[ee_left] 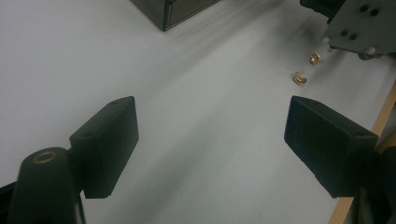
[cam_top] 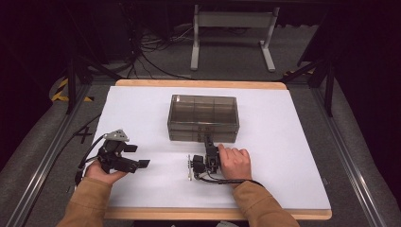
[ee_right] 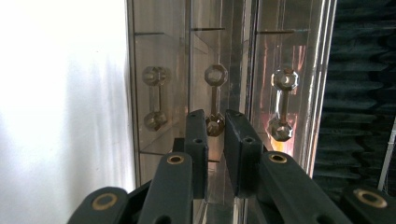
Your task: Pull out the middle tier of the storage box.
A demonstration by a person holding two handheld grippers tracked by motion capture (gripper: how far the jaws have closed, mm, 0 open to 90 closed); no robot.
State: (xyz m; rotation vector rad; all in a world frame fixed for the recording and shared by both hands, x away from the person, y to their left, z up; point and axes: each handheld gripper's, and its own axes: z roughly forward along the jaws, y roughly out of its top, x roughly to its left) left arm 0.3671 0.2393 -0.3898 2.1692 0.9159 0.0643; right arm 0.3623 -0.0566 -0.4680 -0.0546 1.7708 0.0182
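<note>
Drawer handle [ee_right: 215, 100] at the front of the smoky box [cam_top: 203, 116] mid-worktop sits pinched between your right gripper [ee_right: 215, 122] fingers, ready to pull, while your left gripper [ee_left: 210, 140] waits wide open.

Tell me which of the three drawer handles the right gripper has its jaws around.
The middle handle: the right gripper closes on its lower knob. The handles beside it stand free of the jaws.

Tan-brown sleeves on both arms. Left tongs [cam_top: 140, 156]: black, blocky jaws w/ brass screw inserts, grey 3-cornered plate, black cable. Right tongs [cam_top: 208, 140]: same black build.
</note>
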